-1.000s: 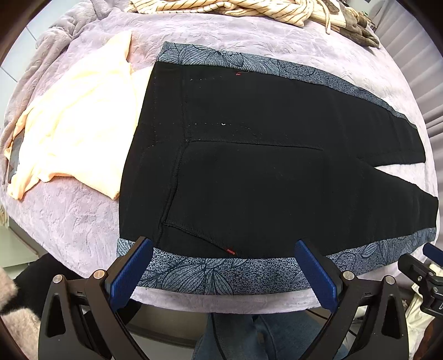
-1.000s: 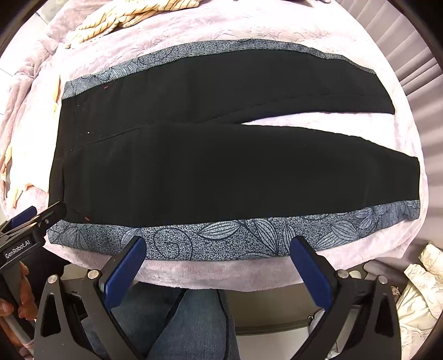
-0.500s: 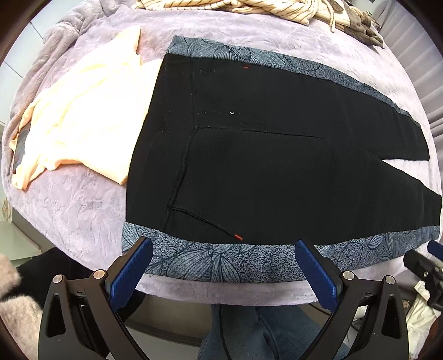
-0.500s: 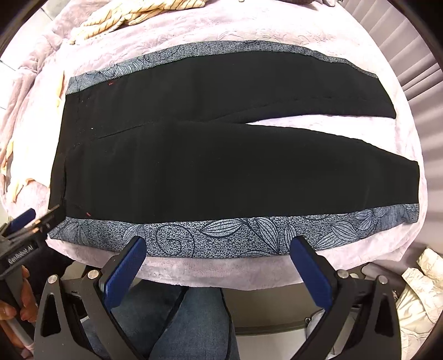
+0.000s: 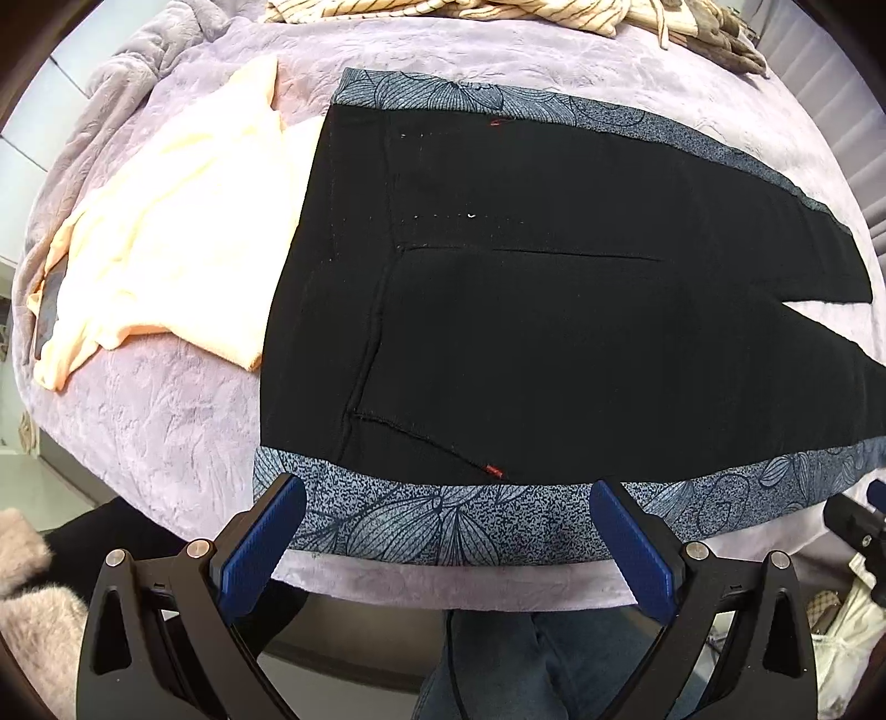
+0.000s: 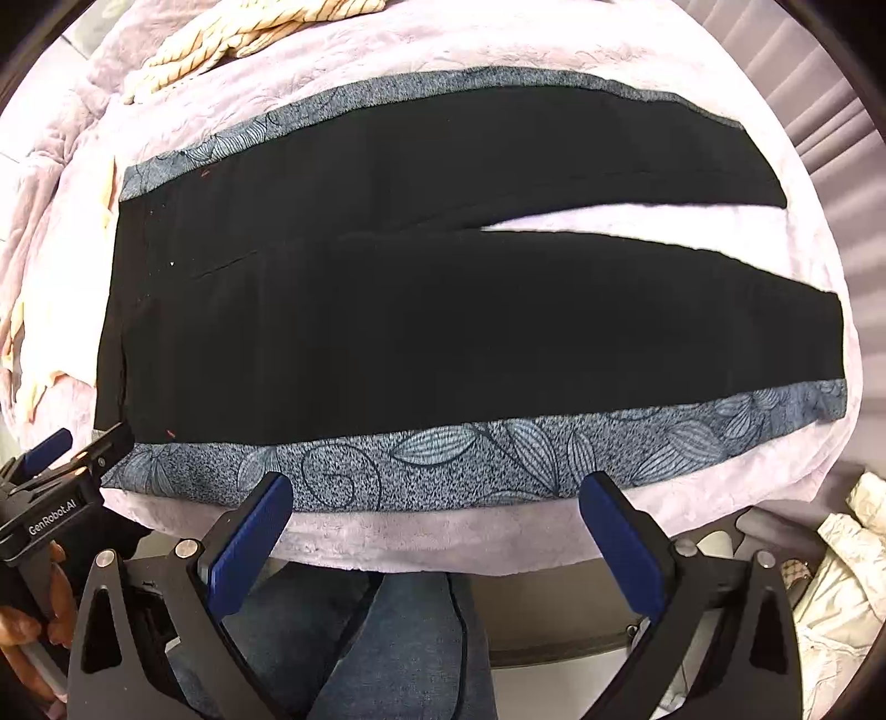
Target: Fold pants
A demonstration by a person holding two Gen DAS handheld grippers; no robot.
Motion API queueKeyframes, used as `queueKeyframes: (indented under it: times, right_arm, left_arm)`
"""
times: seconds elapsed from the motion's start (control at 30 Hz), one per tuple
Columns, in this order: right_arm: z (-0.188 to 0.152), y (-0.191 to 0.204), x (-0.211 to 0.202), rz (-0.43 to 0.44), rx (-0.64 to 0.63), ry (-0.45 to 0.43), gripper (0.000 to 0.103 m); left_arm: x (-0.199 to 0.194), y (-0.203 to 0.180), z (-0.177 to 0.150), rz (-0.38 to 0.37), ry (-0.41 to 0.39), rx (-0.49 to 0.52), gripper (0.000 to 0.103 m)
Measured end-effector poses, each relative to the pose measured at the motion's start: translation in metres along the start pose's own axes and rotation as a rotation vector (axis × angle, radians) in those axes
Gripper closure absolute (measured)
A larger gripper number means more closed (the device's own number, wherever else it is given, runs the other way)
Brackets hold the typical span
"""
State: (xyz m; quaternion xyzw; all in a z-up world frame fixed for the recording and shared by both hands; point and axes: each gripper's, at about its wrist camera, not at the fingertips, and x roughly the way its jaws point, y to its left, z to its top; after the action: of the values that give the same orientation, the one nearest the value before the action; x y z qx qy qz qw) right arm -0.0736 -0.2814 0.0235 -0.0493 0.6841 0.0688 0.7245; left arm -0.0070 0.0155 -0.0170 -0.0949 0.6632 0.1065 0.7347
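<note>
Black pants (image 5: 554, 310) with grey-blue floral side stripes lie flat on the lilac plush cover, waist to the left, legs to the right. They also show in the right wrist view (image 6: 443, 332), legs slightly parted. My left gripper (image 5: 448, 526) is open and empty at the near stripe by the waist end. My right gripper (image 6: 437, 526) is open and empty at the near stripe (image 6: 498, 459) along the near leg. The left gripper also shows at the left edge of the right wrist view (image 6: 61, 482).
A peach garment (image 5: 166, 232) lies left of the waist, partly under it. Striped cream clothes (image 5: 470, 11) are piled at the far edge. The cover's near edge (image 5: 443, 576) drops off just before the grippers. A person's jeans-clad legs (image 6: 387, 653) are below.
Both grippers have moved slightly forward toward the near stripe of the pants. The pants have not moved. Both grippers stay open.
</note>
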Motion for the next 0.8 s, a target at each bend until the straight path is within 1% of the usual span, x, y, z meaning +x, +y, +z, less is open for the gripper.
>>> queueKeyframes:
  times: [0.07,0.2,0.27,0.37,0.63,0.8]
  right_arm:
    - [-0.002,-0.001,0.002,-0.002,-0.002,0.013,0.000]
    - [-0.005,-0.003,0.001,-0.001,0.009,-0.001,0.000]
    - [-0.007,-0.006,0.002,0.013,0.022,0.007,0.000]
    - [-0.006,-0.006,0.003,0.004,0.023,0.007,0.000]
    - [-0.009,-0.006,0.005,0.023,0.031,0.000,0.000]
    - [-0.012,-0.006,0.013,0.036,0.039,0.011,0.000]
  left_arm:
    - [-0.001,-0.001,-0.002,0.009,-0.011,0.004,0.000]
    - [0.003,-0.004,-0.006,0.009,0.007,0.013,0.000]
    - [0.002,-0.004,-0.007,0.013,0.003,0.014,0.000]
    - [0.000,-0.004,-0.008,0.022,-0.005,0.017,0.000]
    - [0.001,-0.005,-0.013,0.031,0.007,0.023,0.000]
    - [0.005,-0.002,-0.020,0.042,0.023,0.026,0.000]
